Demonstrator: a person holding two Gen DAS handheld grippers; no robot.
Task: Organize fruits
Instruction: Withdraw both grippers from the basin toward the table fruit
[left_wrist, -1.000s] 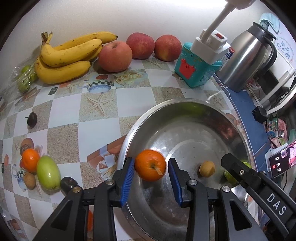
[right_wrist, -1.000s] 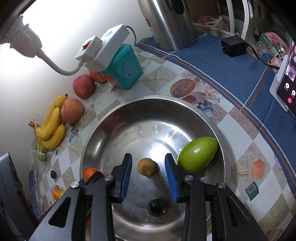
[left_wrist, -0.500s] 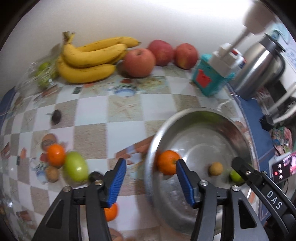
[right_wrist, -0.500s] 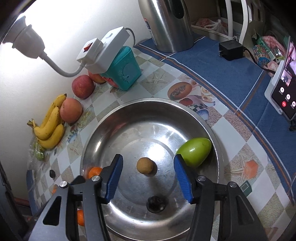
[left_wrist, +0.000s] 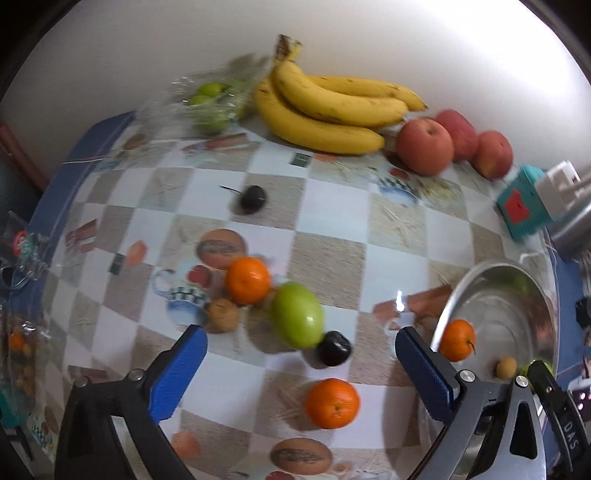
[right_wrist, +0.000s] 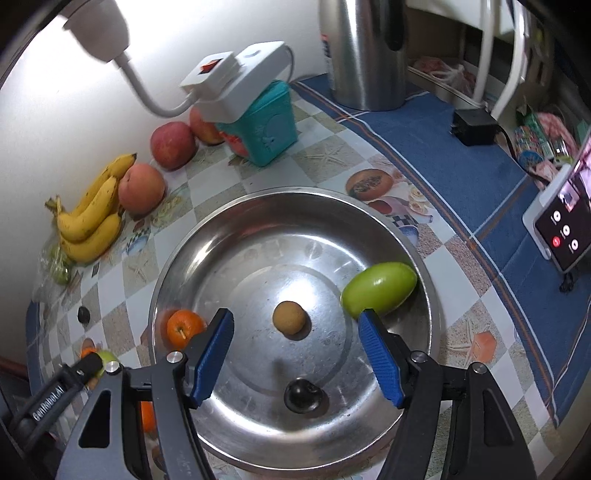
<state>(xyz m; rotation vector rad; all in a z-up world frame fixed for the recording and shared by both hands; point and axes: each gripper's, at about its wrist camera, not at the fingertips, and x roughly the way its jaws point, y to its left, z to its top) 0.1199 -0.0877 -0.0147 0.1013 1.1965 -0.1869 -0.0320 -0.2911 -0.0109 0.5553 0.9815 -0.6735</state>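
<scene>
Steel bowl (right_wrist: 428, 280) holds an orange (right_wrist: 183, 326), a small brown fruit (right_wrist: 289, 317), a green fruit (right_wrist: 378, 290) and a dark one (right_wrist: 303, 395); both grippers, left gripper (left_wrist: 297, 365) and right gripper (right_wrist: 295, 354), have just been opening and hold nothing; next, centre the left over the loose orange (left_wrist: 332, 402), clear of the bowl's rim; open tabletop (left_wrist: 369, 229) lies beyond.

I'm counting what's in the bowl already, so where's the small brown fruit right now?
In the right wrist view, the brown fruit lies near the middle of the bowl, between the orange and the green fruit.
</scene>
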